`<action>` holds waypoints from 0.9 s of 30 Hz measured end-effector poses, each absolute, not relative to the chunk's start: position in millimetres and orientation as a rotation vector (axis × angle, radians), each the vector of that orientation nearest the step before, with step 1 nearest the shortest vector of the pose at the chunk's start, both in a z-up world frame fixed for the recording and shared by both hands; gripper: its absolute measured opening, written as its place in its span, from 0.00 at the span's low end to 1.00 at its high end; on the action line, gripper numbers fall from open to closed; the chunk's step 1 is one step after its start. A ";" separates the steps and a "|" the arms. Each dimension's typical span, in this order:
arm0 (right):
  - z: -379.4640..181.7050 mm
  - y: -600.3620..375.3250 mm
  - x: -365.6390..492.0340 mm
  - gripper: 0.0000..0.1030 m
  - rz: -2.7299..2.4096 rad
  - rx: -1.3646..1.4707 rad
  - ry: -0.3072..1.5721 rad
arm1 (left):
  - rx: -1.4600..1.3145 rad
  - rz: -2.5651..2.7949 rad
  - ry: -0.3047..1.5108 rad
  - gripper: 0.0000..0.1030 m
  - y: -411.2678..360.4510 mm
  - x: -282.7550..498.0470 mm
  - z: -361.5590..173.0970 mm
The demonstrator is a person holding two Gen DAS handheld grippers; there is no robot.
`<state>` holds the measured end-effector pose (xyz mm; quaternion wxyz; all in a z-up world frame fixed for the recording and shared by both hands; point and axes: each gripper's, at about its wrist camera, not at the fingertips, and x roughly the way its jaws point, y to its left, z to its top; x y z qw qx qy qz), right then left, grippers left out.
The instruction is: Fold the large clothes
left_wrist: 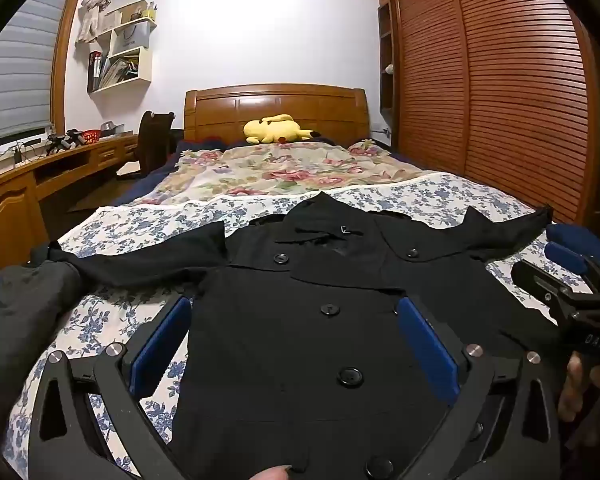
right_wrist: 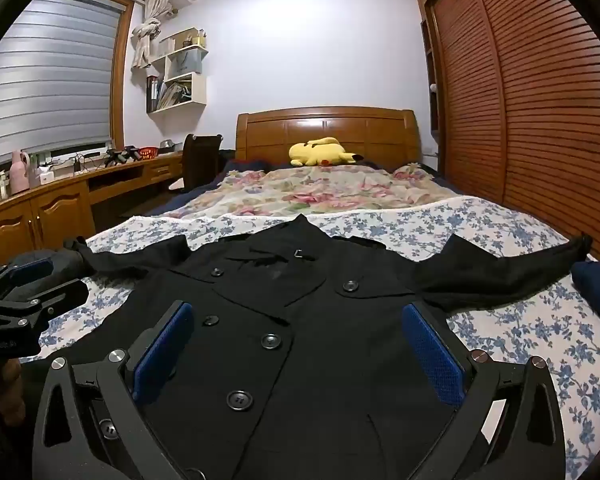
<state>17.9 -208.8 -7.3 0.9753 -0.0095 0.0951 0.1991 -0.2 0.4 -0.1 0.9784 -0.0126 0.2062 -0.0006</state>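
A black double-breasted coat [left_wrist: 300, 320] lies flat, front up, on the blue-flowered sheet of the bed [left_wrist: 132, 220], sleeves spread to both sides. It also shows in the right wrist view [right_wrist: 300, 340]. My left gripper [left_wrist: 296, 312] is open and empty, its blue pads wide apart above the coat's left half. My right gripper [right_wrist: 300, 316] is open and empty above the coat's right half. Each gripper shows at the edge of the other's view, the right gripper in the left wrist view [left_wrist: 568, 256] and the left gripper in the right wrist view [right_wrist: 24, 276].
A yellow plush toy [left_wrist: 276, 128] lies by the wooden headboard [left_wrist: 276, 104] on a rose-patterned quilt [left_wrist: 284, 172]. A wooden desk [right_wrist: 60, 196] and a chair [right_wrist: 200, 156] stand left of the bed. A slatted wardrobe [right_wrist: 520, 100] runs along the right.
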 end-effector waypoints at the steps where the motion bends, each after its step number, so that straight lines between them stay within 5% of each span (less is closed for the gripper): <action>1: -7.3 -209.0 17.7 1.00 0.402 -0.016 0.190 | -0.025 0.002 0.416 1.00 0.5 -0.2 -0.2; 27: -8.5 -207.5 17.2 1.00 0.403 -0.028 0.189 | -0.017 0.001 0.420 1.00 1.7 -0.2 -1.3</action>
